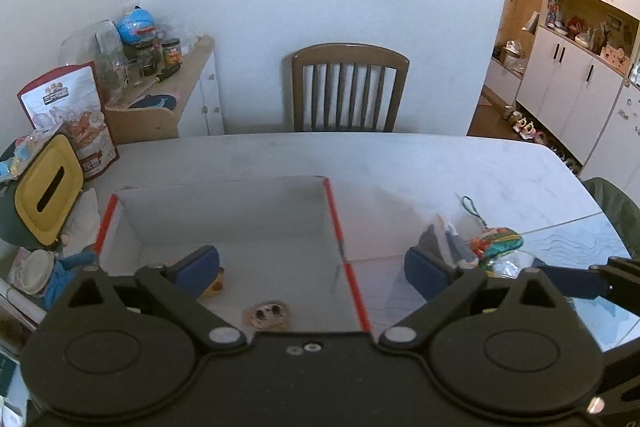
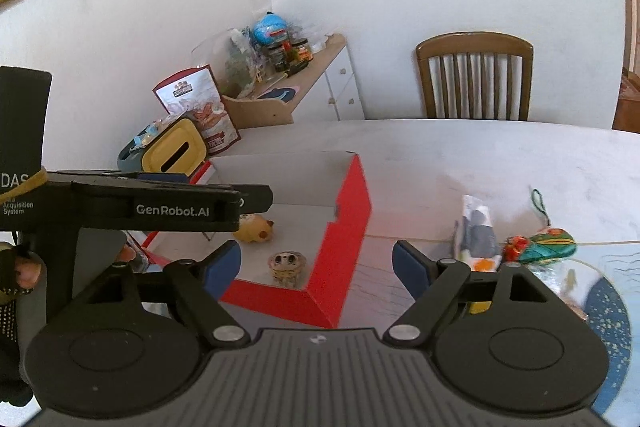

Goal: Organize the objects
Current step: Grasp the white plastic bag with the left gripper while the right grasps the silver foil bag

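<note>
Our left gripper (image 1: 312,269) and right gripper (image 2: 316,265) both hang spread apart and empty over the red box (image 2: 340,227). Below them inside it lie a yellow toy (image 2: 256,229) and a small round figure (image 2: 287,267). Right of our right gripper, outside the box, wait a packet (image 2: 476,231) and a green charm (image 2: 548,245). Reaching across, we risk knocking the box wall. The left gripper's body reads "GenRobot.AI".

A wooden slat-back chair (image 1: 349,87) stands at the far edge of the surface (image 1: 400,163). Left of the chair, a low cabinet (image 1: 188,95) carries jars (image 1: 172,51), a screwdriver (image 1: 167,71) and a blue globe (image 1: 135,23); right of it, white cupboards (image 1: 572,95).
</note>
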`<state>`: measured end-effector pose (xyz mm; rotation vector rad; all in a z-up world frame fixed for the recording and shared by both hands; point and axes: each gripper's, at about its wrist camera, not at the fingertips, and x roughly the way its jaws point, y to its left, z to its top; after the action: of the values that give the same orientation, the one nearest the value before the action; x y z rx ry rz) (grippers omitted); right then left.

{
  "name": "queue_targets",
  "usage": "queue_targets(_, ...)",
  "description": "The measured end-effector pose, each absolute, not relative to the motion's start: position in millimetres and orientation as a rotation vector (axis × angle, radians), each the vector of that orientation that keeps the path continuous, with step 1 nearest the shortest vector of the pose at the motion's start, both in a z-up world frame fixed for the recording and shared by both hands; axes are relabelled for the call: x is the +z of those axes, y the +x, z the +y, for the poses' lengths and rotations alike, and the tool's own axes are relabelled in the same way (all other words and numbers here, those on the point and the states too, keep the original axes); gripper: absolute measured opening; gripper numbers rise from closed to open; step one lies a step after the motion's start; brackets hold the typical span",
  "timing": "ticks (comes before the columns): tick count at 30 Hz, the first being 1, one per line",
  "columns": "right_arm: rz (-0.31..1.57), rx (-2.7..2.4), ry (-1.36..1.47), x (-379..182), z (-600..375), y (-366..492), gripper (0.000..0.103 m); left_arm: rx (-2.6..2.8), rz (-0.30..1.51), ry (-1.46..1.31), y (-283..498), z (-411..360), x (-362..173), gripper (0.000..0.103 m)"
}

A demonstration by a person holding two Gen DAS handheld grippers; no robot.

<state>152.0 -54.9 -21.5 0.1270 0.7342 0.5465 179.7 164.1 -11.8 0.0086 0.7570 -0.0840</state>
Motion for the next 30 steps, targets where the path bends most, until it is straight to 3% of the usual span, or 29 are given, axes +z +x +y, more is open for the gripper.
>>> queue_targets(30, 0.829, 0.347, 0.051, -104.7, -226.6, 167.1, 0.083, -0.179, 0.842, 0.019, 185.1, 14.2, -81.6, 0.103)
